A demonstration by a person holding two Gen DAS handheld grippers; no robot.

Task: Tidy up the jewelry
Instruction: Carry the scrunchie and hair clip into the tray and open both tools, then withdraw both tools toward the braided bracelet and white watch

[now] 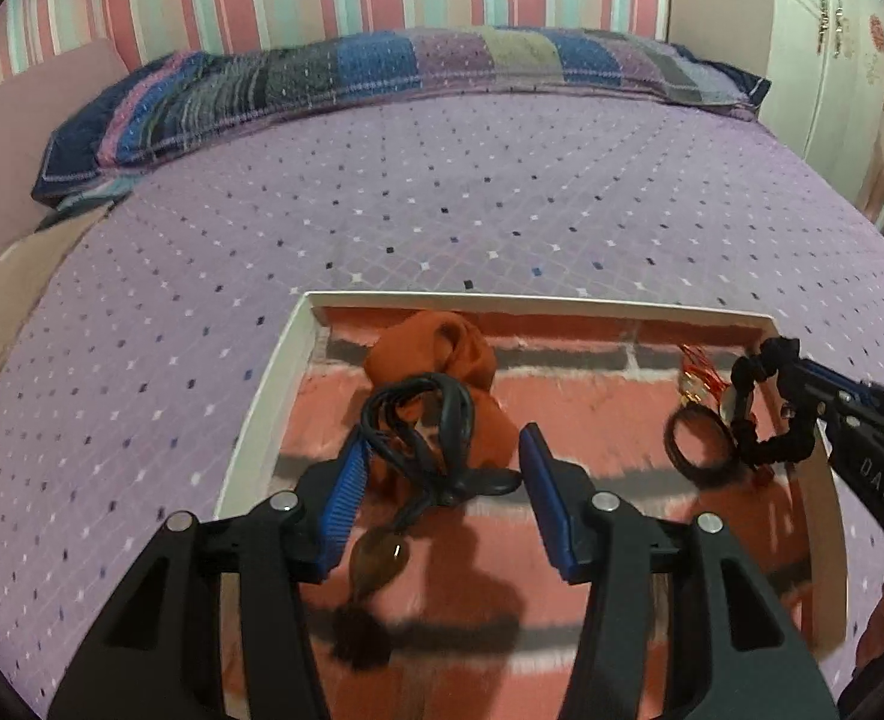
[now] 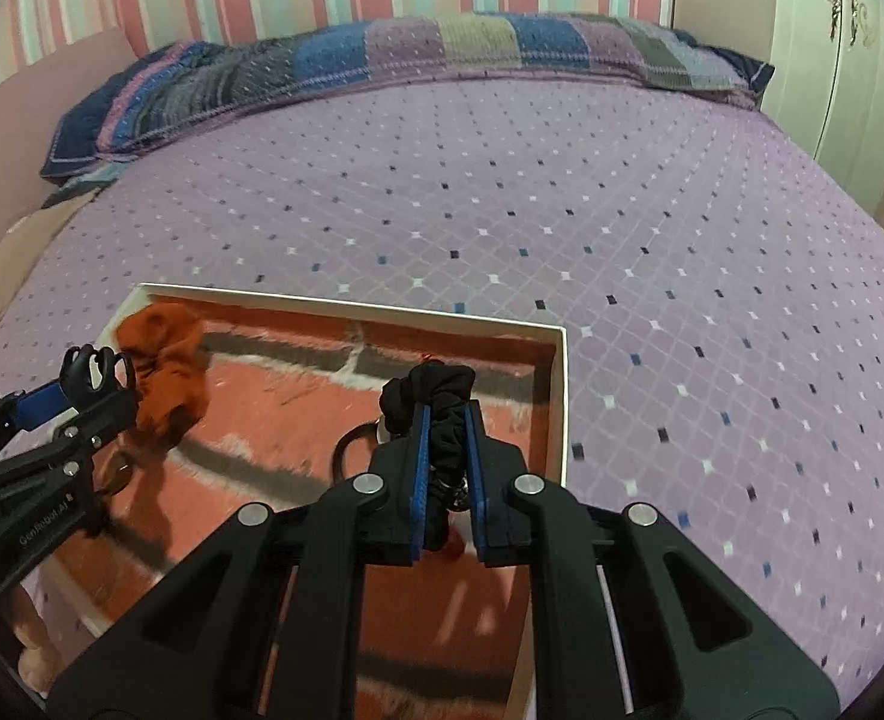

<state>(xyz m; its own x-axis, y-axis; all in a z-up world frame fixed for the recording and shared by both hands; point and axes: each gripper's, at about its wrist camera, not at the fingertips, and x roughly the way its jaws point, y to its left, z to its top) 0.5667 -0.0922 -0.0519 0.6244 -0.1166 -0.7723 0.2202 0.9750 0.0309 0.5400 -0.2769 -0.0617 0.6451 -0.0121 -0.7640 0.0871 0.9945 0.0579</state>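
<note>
A: What sits at the box's left wall?
B: An orange cloth [image 1: 436, 354], with the left gripper [image 1: 442, 468] clamped on a black cord necklace [image 1: 424, 426] over it.

A: And rightward?
B: The right gripper [image 2: 447, 450] pinches a black scrunchie [image 2: 436, 396] near the white box [image 2: 562, 396] rim; open purple bedspread [image 2: 652, 252] lies beyond.

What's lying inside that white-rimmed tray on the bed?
Inside the tray: an orange cloth, a black ring, gold-and-red pieces and a brown pendant. Whatever lies under the cloth or beneath the claws is hidden.
</note>
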